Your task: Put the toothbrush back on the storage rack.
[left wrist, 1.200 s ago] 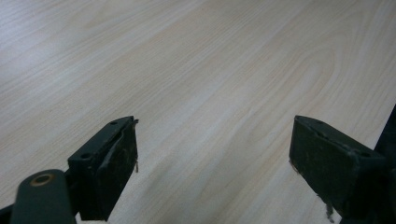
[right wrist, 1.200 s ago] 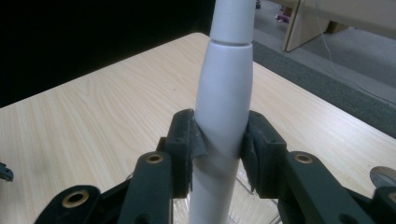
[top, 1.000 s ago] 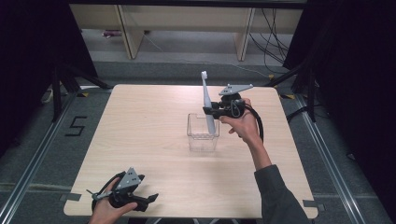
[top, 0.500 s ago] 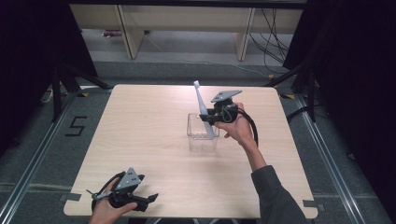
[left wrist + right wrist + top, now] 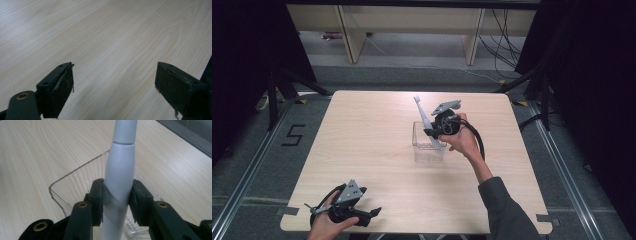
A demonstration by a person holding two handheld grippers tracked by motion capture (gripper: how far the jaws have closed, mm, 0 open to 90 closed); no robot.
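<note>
Left gripper (image 5: 371, 214), near edge of the table (image 5: 362, 130), held in the person's left hand (image 5: 328, 220) at the near left corner; in the left gripper view its two black jaws stand wide apart with bare wood grain between them, nothing held and nothing touched; cable trailing from its body, grey three-cornered plate on top; Table, pale wood, squarish, its near half bare around this gripper; Right forearm, grey sleeve (image 5: 507, 210), entering from the bottom right and reaching toward the table's middle; Right gripper (image 5: 430, 132), in the person's right hand (image 5: 464, 142), just right of centre, grey plate on top, black cable looping back over the wrist; jaws clamped on the white toothbrush (image 5: 120, 173), pads pressing both sides of its thick handle in the right gripper view; Toothbrush, long and white, tilted, lower end down inside the clear box (image 5: 424, 152), slim upper end leaning away to the far left above the box rim; whether the lower end touches the box floor cannot be told; Clear box, transparent plastic, open top, standing on the table at about its centre, directly under the right gripper; Floor beyond the far edge, grey, with shelf legs and loose cables
</note>
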